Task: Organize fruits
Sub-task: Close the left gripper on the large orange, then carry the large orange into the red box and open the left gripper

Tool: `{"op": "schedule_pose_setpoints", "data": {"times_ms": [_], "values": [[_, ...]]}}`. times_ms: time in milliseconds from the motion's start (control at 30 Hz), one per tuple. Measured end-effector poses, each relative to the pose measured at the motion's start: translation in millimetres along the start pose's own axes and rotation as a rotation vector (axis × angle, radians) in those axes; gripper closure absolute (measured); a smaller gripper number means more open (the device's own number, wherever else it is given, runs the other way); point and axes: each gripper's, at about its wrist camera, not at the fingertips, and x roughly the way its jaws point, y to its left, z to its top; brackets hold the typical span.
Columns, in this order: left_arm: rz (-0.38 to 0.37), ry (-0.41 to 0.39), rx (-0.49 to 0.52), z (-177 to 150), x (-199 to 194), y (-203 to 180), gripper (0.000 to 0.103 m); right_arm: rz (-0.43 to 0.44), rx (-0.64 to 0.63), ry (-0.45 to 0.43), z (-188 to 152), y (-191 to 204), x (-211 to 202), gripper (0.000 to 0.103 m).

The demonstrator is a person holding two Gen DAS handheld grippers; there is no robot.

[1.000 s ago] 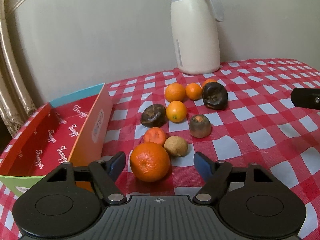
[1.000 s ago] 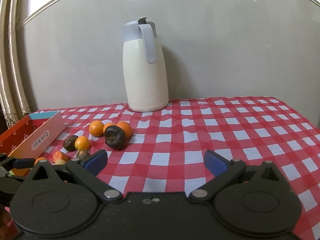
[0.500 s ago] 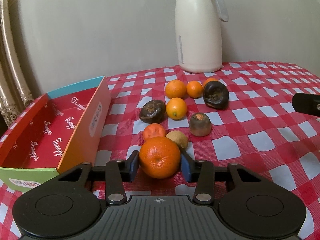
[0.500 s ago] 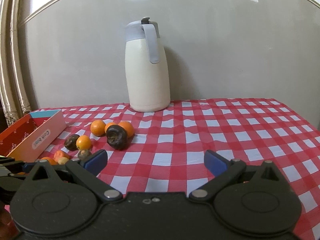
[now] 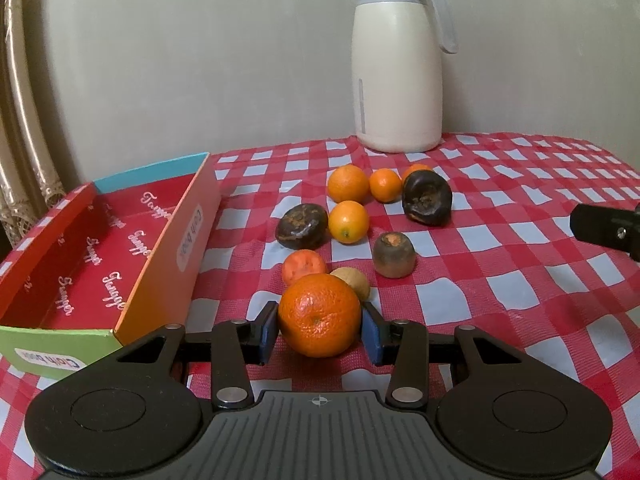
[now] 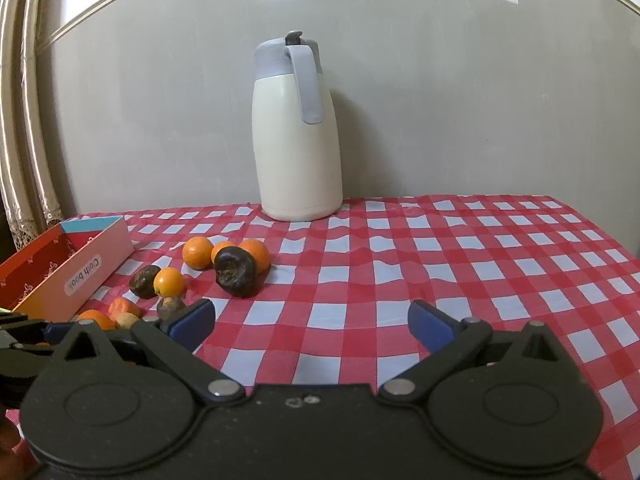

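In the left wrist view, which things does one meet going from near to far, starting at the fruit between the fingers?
Big orange → grey-brown fruit → yellow-orange fruit → cream jug.

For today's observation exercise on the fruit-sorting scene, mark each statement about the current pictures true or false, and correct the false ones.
1. The left gripper has its pads against a large orange. True.
2. The right gripper holds a dark fruit. False: its jaws stand wide apart with nothing between them.
3. The open box already contains several fruits. False: no fruit shows in the part of its red inside that is visible.
4. A cream jug with a grey lid stands upright at the back of the checked tablecloth. True.
5. The jug's handle is red. False: it is grey.
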Motion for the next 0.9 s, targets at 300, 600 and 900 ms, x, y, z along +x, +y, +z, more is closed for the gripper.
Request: {"op": "schedule_pose_setpoints", "data": {"times_ms": [300, 600, 900], "values": [[0.005, -0.031, -0.014, 1.2, -9.6, 6.3, 0.06, 0.005, -0.01, 0.013, -1.3, 4.8, 4.4, 0.0], [-0.008, -0.067, -0.045, 3.8, -19.1, 20.8, 0.06, 0.017, -0.032, 0.028, -3.3, 17.4, 10.6, 0.0], [0.01, -0.097, -0.082, 5.0, -26.7, 39.1, 0.06, 0.045, -0.057, 0.032, -3.0, 34.9, 16.8, 0.0]]}}
